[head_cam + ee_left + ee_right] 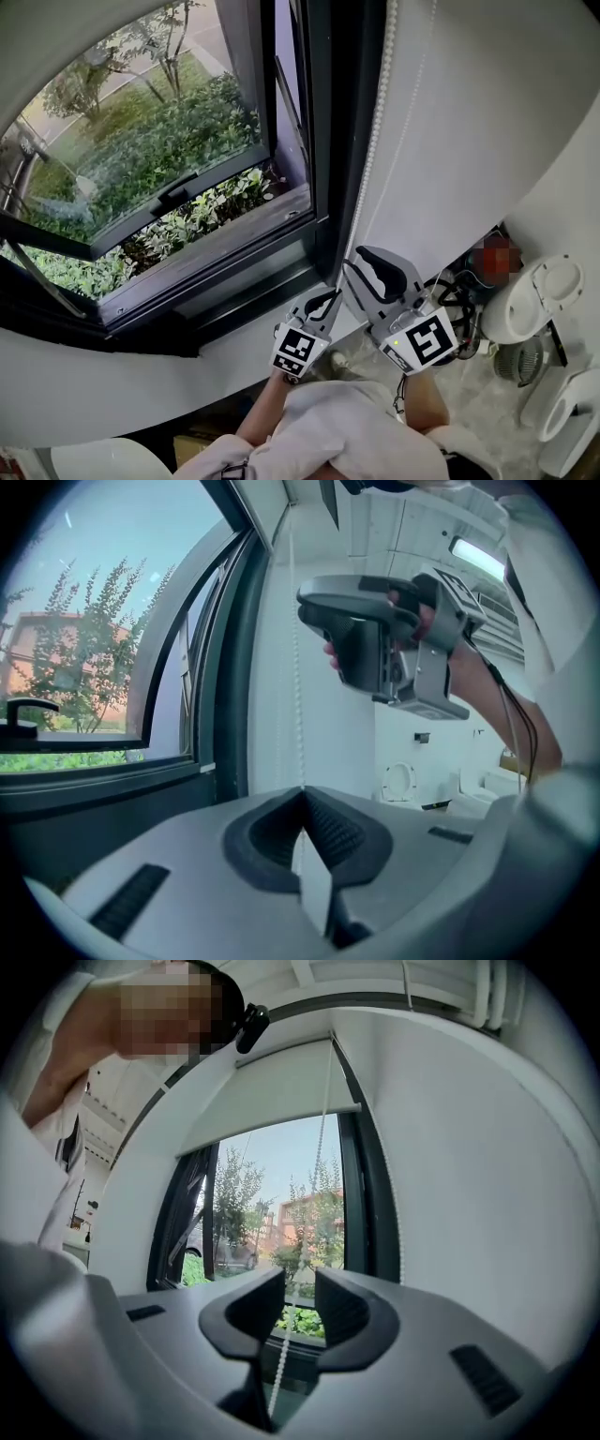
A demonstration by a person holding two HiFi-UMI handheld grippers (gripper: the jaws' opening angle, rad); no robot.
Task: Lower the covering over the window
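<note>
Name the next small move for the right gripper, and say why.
Probably close the right gripper on the bead chain. The chain runs untouched between its open jaws, the left gripper is shut on the chain lower down, and the roller blind covers only the top of the window.

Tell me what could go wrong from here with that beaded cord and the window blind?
The right gripper stands open around the bead chain; closing off-line could miss it.
The left gripper alone pinches the thin chain, so it may slip through.
The roller blind sits high; pulling the wrong strand might raise it instead.
</note>
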